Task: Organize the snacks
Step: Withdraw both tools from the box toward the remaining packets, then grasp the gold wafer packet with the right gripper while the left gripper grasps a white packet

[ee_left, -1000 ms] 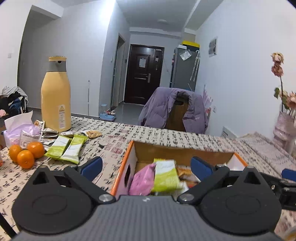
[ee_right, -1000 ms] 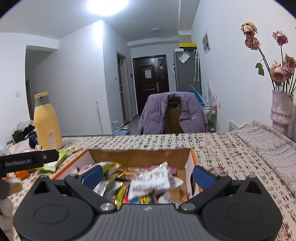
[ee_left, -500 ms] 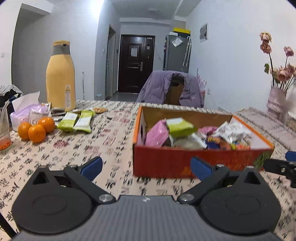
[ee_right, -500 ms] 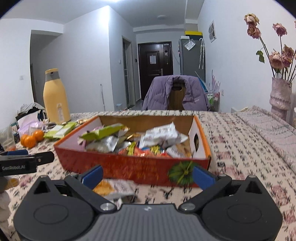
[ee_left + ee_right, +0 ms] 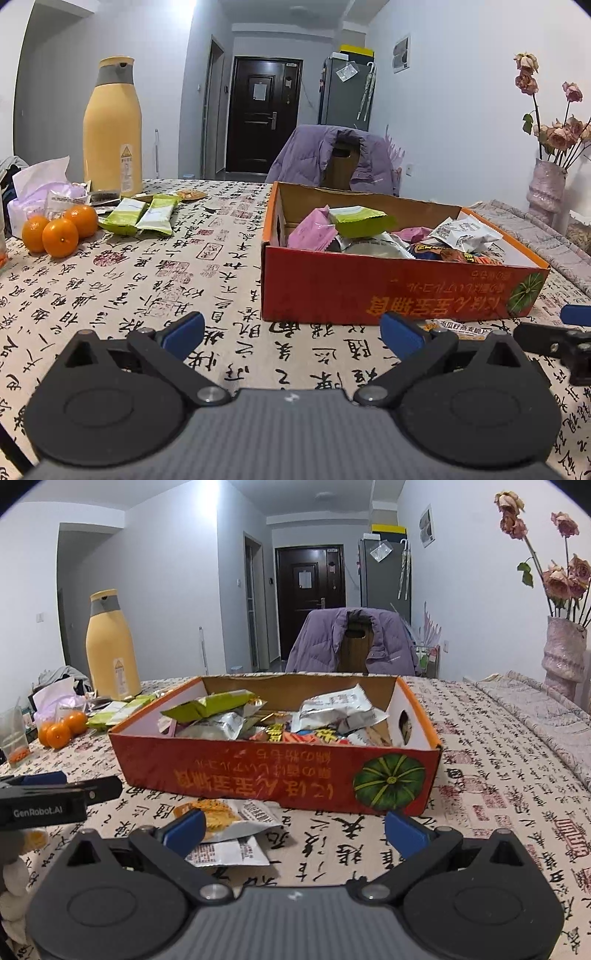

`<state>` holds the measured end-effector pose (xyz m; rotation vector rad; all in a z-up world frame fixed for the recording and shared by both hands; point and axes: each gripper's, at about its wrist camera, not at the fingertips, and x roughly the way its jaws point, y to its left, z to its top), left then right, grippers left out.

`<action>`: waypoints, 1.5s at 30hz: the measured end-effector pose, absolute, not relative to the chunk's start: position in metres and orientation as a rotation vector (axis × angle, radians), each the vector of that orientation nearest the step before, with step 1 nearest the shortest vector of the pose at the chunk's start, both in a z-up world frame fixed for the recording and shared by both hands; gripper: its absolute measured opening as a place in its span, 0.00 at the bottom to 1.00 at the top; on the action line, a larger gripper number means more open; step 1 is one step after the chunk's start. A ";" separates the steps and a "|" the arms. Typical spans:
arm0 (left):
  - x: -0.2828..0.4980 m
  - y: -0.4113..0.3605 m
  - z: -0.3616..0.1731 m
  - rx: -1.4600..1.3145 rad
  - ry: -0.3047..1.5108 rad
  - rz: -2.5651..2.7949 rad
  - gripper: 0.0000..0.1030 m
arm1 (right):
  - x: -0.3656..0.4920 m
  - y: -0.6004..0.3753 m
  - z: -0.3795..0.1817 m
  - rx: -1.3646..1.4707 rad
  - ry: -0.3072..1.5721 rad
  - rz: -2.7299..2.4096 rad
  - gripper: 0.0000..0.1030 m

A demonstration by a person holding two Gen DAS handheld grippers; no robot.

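Snack packets filled the orange cardboard box on the calligraphy-print tablecloth. Two more packets lay just in front of it, beside the right gripper, whose jaws stood wide apart and empty. The left gripper gaped likewise. Two green packets lay near three oranges and a yellow jug.

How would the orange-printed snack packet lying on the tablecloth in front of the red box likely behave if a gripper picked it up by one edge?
The snack packet looks like thin, crinkled foil film, so it would probably flop and bend rather than stay stiff. It lies flat and looks barely filled, so it is likely light. Its glossy surface may slip between the right gripper's fingers.
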<state>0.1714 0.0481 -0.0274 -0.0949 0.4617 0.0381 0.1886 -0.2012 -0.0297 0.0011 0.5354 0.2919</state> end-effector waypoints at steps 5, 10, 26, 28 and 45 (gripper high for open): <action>0.172 0.052 -0.027 -0.120 0.461 0.044 1.00 | 0.199 -0.184 -0.027 -0.021 0.556 0.333 1.00; 0.172 0.056 -0.028 -0.141 0.461 0.048 1.00 | 0.214 -0.157 -0.033 -0.077 0.605 0.373 1.00; 0.176 0.058 -0.030 -0.159 0.488 0.033 1.00 | 0.242 -0.136 -0.055 -0.080 0.678 0.414 0.75; 0.176 0.058 -0.030 -0.159 0.489 0.033 1.00 | 0.242 -0.137 -0.055 -0.071 0.684 0.423 0.71; 0.178 0.059 -0.031 -0.165 0.503 0.043 1.00 | 0.206 -0.178 -0.026 0.018 0.553 0.375 0.64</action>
